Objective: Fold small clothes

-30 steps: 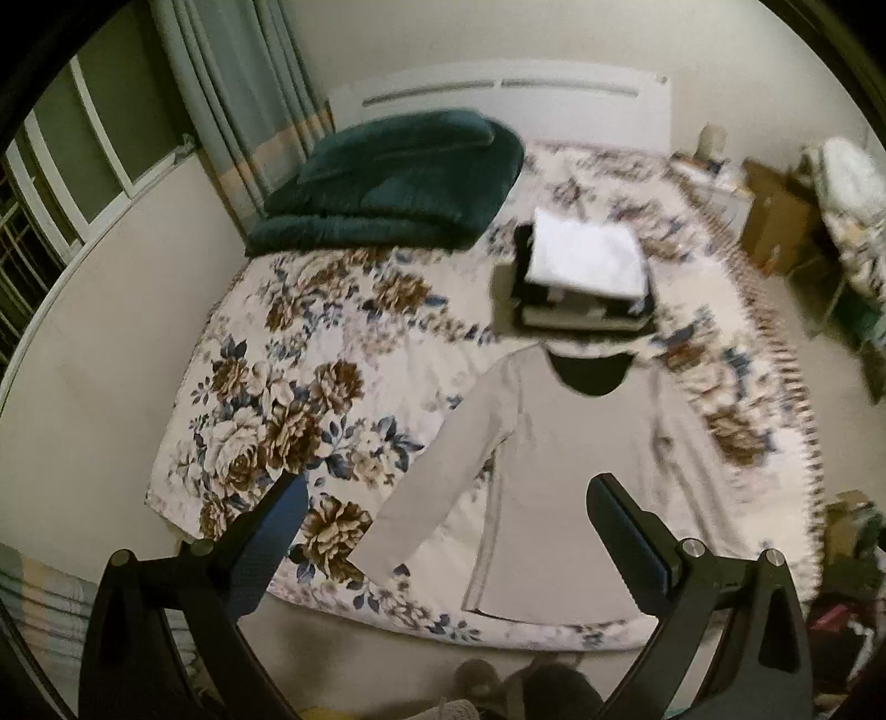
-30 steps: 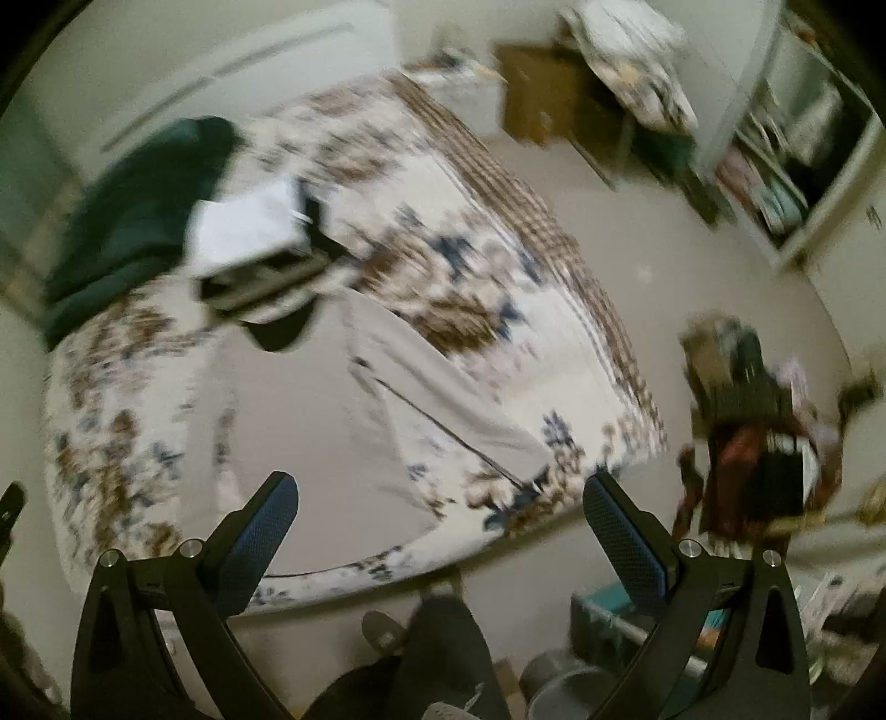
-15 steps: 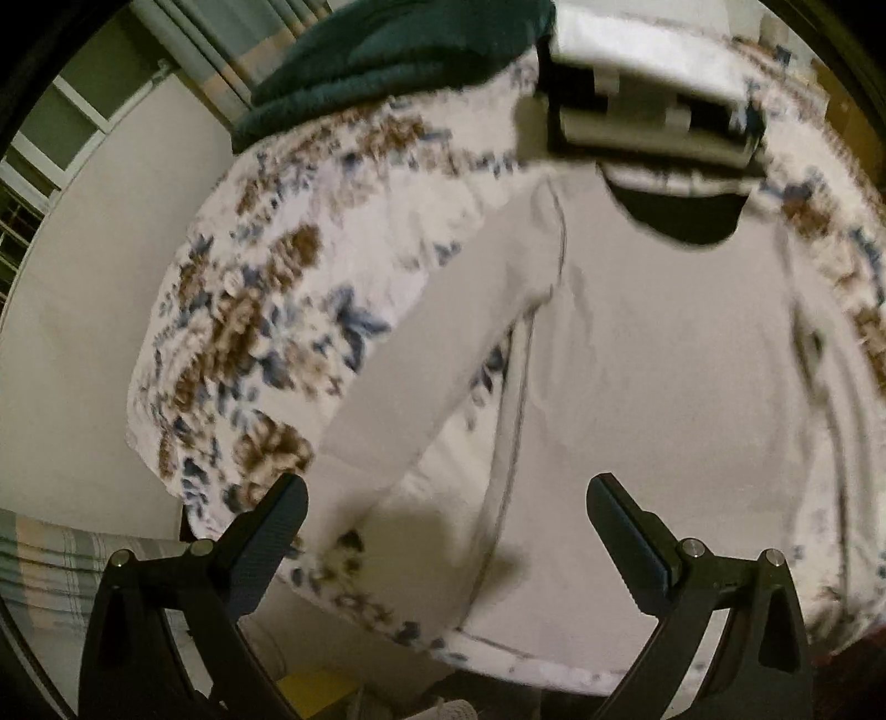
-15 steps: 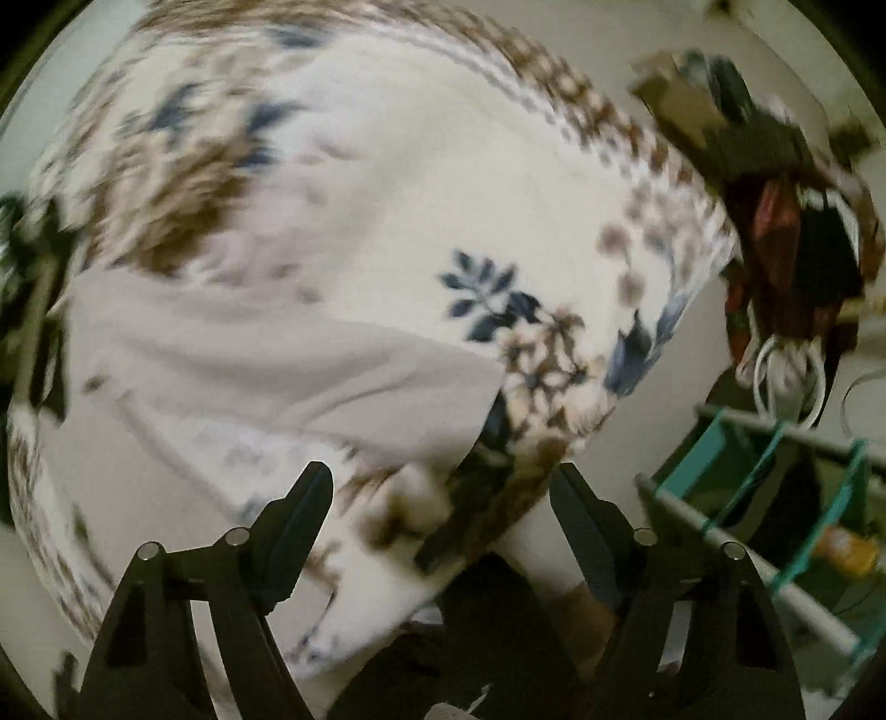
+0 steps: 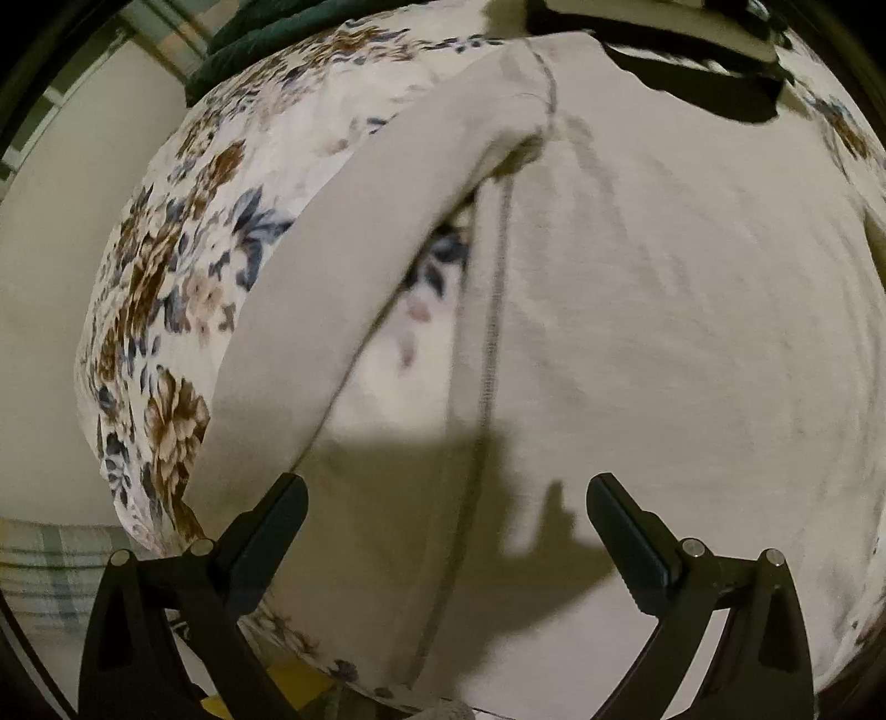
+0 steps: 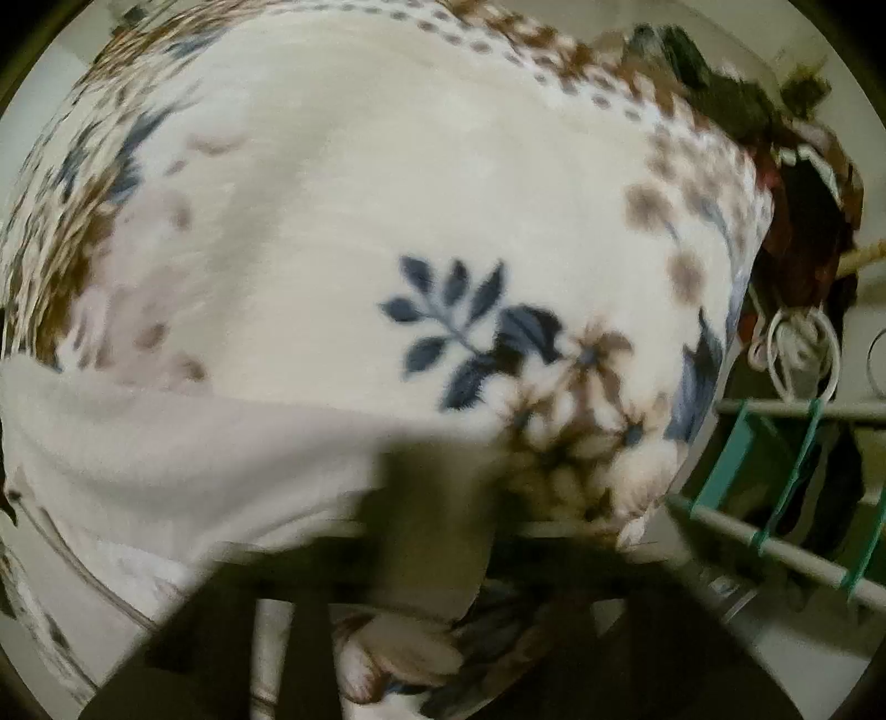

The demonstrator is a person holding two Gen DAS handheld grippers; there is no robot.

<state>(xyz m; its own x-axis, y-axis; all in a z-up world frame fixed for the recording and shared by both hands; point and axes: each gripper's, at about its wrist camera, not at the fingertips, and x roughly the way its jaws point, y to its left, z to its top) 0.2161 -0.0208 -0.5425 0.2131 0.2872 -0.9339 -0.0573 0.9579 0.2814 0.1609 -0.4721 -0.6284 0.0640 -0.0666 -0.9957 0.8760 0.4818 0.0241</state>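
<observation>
A beige long-sleeved top lies flat on the floral bedspread. Its left sleeve runs down toward the bed's near edge. My left gripper is open and hovers just above the hem, its fingers either side of the side seam. In the right wrist view the other sleeve lies across the bedspread. My right gripper is low over the sleeve end, dark and badly blurred, and the cuff seems to sit between its fingers.
A stack of folded clothes sits beyond the collar, with a dark green blanket at the back left. A teal drying rack and a heap of dark items stand beside the bed on the right.
Both grippers have dropped close to the bed. The left one now hangs over the hem. The right one has come down onto the right sleeve end and its jaws look narrower.
</observation>
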